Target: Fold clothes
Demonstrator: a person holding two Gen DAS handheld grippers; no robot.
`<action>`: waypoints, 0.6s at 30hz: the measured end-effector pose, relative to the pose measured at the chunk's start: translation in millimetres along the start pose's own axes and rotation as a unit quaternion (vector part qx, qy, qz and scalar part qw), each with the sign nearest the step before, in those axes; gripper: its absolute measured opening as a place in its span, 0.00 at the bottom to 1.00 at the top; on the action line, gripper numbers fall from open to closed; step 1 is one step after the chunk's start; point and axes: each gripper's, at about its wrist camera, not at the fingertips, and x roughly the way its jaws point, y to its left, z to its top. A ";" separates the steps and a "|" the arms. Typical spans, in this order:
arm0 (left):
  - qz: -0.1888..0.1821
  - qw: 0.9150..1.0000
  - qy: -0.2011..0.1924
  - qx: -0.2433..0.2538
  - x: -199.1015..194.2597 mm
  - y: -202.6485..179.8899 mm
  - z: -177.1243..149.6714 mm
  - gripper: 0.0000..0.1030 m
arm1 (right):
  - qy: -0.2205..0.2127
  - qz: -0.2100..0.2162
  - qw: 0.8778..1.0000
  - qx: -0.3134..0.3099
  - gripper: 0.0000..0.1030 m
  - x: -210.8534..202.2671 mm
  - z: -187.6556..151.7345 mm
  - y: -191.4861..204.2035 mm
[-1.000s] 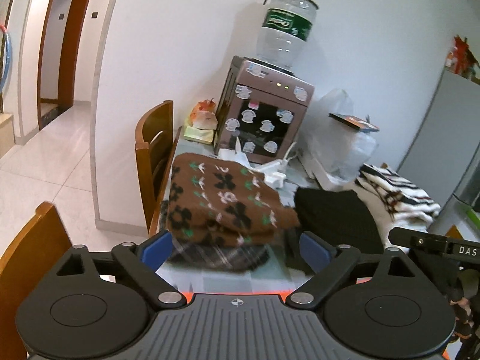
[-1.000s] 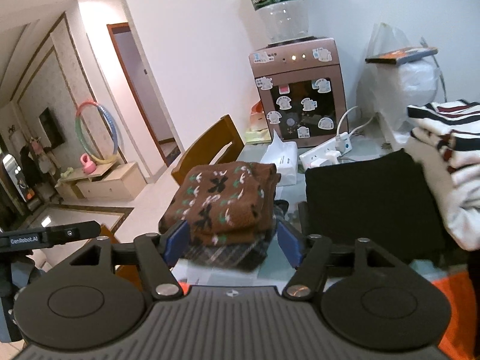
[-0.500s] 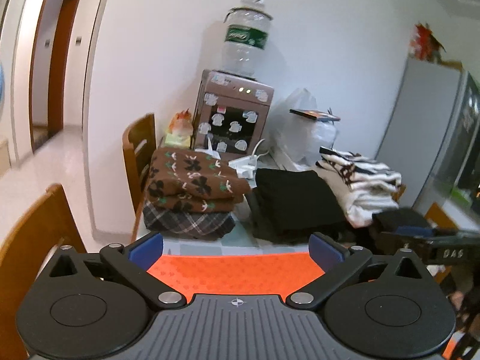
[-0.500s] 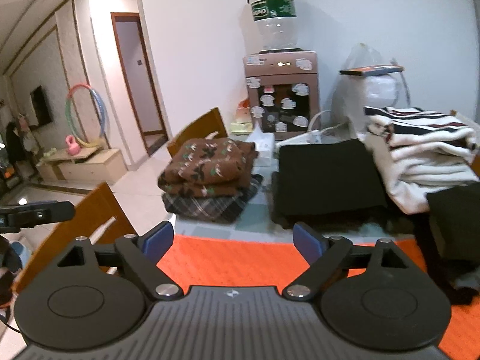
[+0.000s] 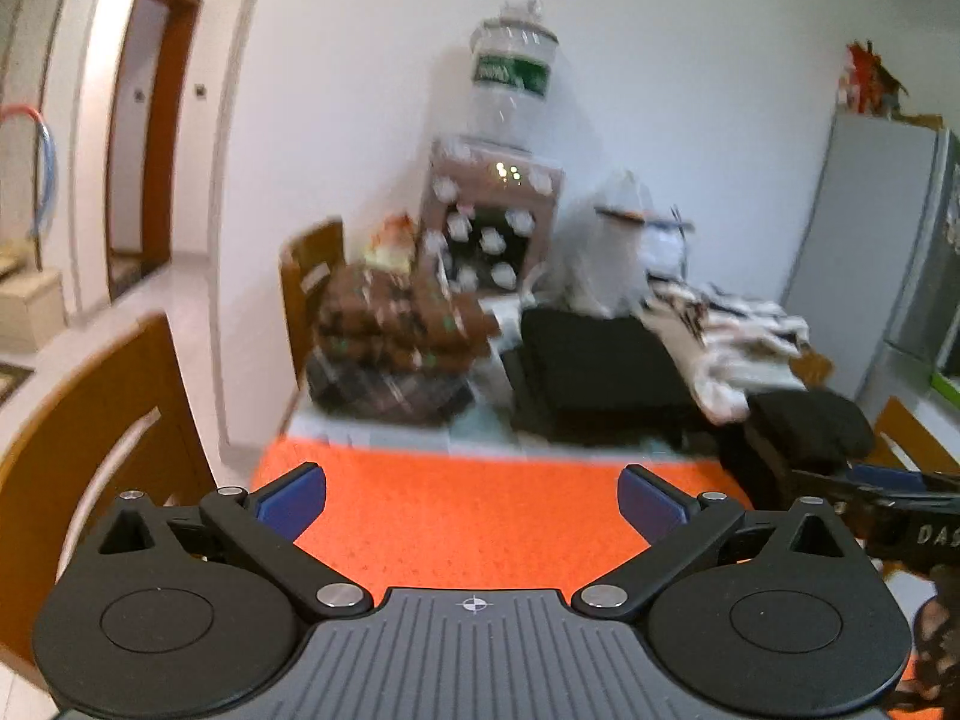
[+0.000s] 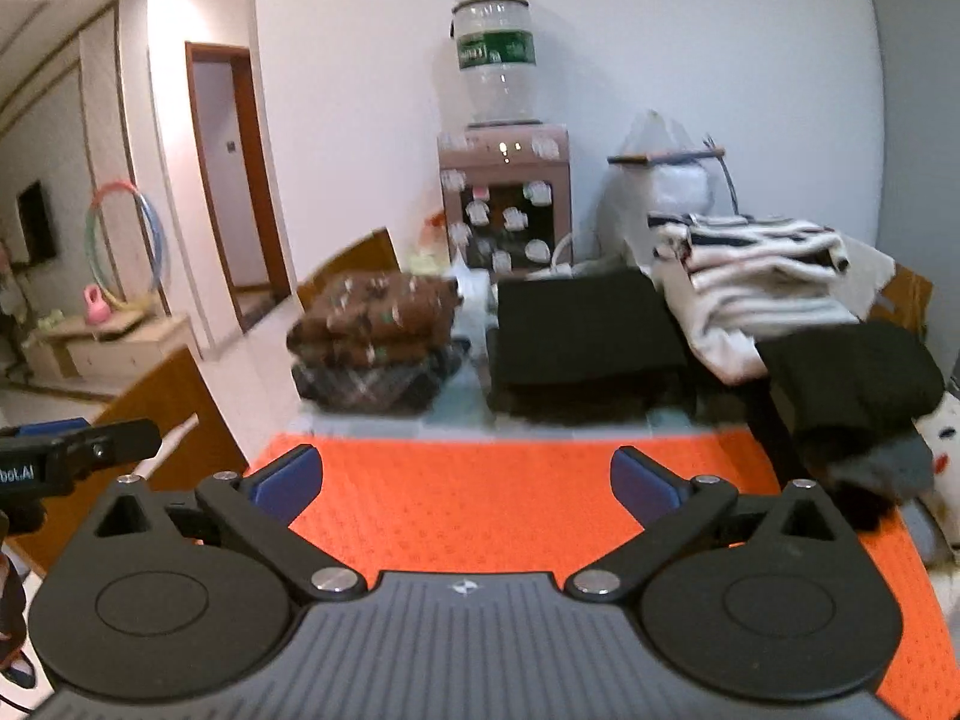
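Orange mat covers the near end of the table, bare under both grippers. Beyond its far edge sit folded clothes in a row: brown patterned sweater stacked on a plaid garment at left, black folded garment in the middle, striped white stack at right, water dispenser behind. Left gripper and right gripper both hover above the mat, fingers spread wide, nothing held.
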 end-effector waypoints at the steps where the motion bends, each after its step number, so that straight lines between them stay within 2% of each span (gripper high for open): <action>1: 0.004 1.000 0.004 0.011 -1.1 -2.8 -1.9 1.00 | -0.001 -0.001 1.000 -0.002 1.00 -2.9 -6.4 2.0; 3: 0.014 0.999 0.011 0.030 -3.4 -8.5 -5.8 1.00 | -0.007 -0.009 1.000 -0.006 1.00 -8.7 -18.7 6.1; 6: 0.032 0.999 0.030 0.025 -5.6 -16.7 -16.0 1.00 | -0.007 -0.011 1.000 0.007 1.00 -14.9 -33.3 8.8; 11: 0.011 0.996 0.082 0.010 4.8 -26.1 -37.5 0.99 | 0.016 -0.013 1.000 0.020 1.00 -10.7 -45.0 7.0; 18: 0.015 0.996 0.087 0.013 6.3 -25.3 -40.2 1.00 | 0.037 -0.007 0.999 0.018 1.00 3.1 -46.6 6.4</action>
